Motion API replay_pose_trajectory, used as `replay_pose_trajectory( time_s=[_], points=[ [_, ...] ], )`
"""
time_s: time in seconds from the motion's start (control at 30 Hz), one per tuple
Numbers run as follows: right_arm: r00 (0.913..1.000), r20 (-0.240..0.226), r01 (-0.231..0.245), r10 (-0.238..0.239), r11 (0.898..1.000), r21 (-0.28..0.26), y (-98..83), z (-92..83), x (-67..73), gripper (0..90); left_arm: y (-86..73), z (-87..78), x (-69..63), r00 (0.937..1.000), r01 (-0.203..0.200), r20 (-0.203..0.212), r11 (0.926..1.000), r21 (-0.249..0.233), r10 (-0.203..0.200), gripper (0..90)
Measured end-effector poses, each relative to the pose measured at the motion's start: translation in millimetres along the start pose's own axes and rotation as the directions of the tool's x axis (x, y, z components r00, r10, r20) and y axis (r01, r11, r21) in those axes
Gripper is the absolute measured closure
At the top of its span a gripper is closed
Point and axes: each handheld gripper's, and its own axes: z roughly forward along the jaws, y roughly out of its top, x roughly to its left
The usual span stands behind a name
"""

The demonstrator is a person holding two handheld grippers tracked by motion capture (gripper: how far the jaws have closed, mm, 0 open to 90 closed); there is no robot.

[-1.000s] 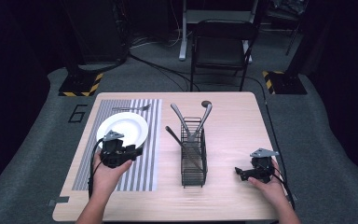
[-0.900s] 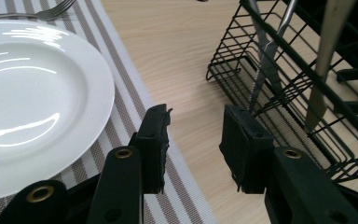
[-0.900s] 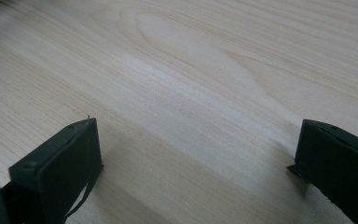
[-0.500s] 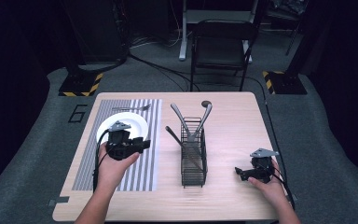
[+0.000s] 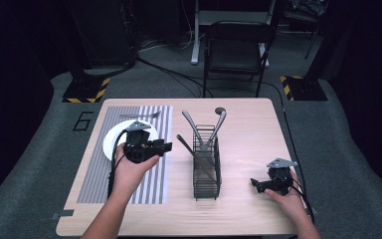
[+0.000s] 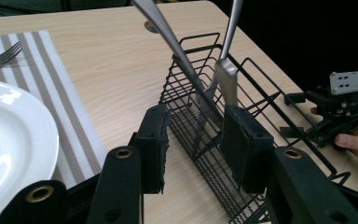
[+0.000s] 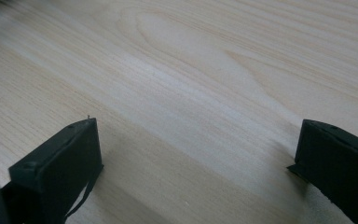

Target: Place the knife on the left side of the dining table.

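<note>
My left gripper [image 5: 166, 148] hovers over the striped placemat [image 5: 94, 181], just right of the white plate [image 5: 111, 143], and points toward the black wire basket [image 5: 206, 169]. Its jaws stand open with nothing between them; in the left gripper view [image 6: 195, 151] the basket [image 6: 261, 88] lies beyond them. Three metal utensils lean in the basket, among them a spoon [image 5: 218, 119] and a long handle [image 6: 168, 32]. My right gripper [image 5: 256, 184] rests low at the table's right front, jaws wide open over bare wood [image 7: 198, 161].
A fork [image 5: 140, 115] lies on the placemat behind the plate, also seen as a fork [image 6: 2, 53] in the left gripper view. A black chair [image 5: 234, 47] stands beyond the table's far edge. Cables trail from both grippers.
My left gripper has risen and moved right and away, from the placemat's front to beside the plate, closer to the basket. The right gripper has kept still.
</note>
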Motion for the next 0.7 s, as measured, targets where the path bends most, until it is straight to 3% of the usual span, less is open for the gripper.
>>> replay_pose_trajectory(
  time_s=[0.7],
  points=[
    [1.0,0.0,0.0,0.0,1.0,0.0,0.0,0.1,0.0,0.0,19.8,27.0,-12.1,0.9992,0.013,0.039,0.9999,0.001,-0.013,60.4]
  ],
)
